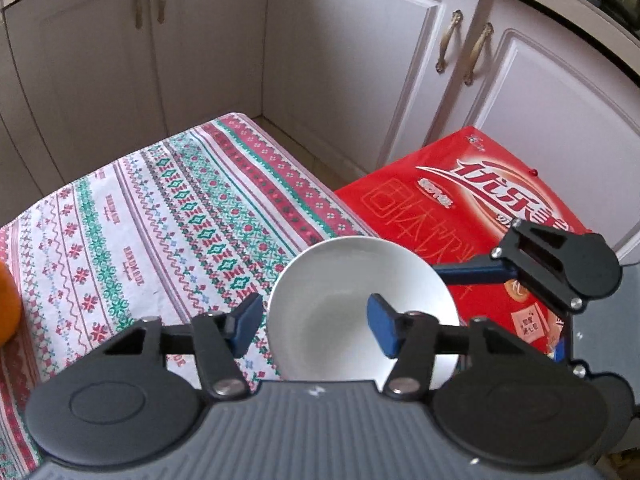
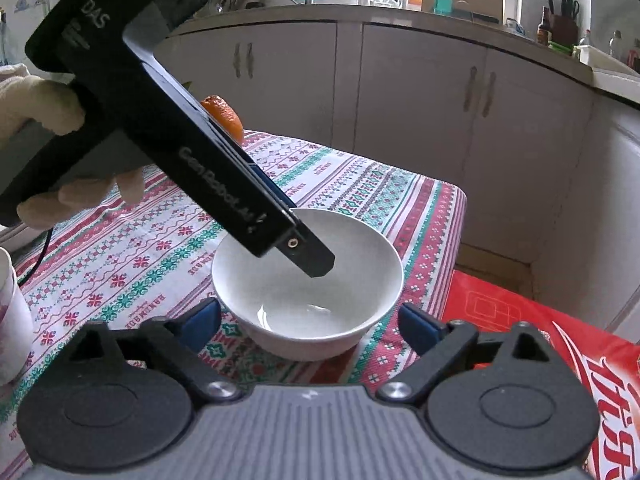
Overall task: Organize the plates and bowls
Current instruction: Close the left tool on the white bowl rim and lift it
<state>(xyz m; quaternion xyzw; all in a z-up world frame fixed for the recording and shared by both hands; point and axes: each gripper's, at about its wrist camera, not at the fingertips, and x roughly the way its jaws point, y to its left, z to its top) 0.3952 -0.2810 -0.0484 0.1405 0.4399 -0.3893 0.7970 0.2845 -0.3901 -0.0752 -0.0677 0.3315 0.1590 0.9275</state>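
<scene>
The left gripper (image 1: 314, 324) is straddling the near-left rim of the plain white ceramic bowl (image 1: 360, 300), one blue pad outside the wall and the other hanging inside. Whether the pads are pressing on the wall cannot be told from either view. The right gripper (image 2: 310, 326) is hovering released, its blue fingers (image 2: 200, 324) standing wide on either side of the bowl's near edge without touching it. A person's gloved hand (image 2: 40, 100) is holding the left gripper's handle.

The bowl is sitting upright near the corner of the table under the red, green and white patterned tablecloth (image 1: 160, 208), just beside the red printed cardboard carton (image 1: 460, 200). An orange fruit (image 2: 224, 116) is lying farther back, and a white cup (image 2: 12, 320) is showing at the edge.

The task is looking barely begun: the bowl is resting on the cloth, no plate or stack is appearing in either view, and lifting, carrying and stacking all seem to be waiting.

The left gripper's black body is reading "DAS" and "GenRobot.AI". The cloth is repeating "HANDMADE". The carton is carrying large white Chinese brand lettering, seemingly 优乐美, plus faint handwritten characters too thin to read.
</scene>
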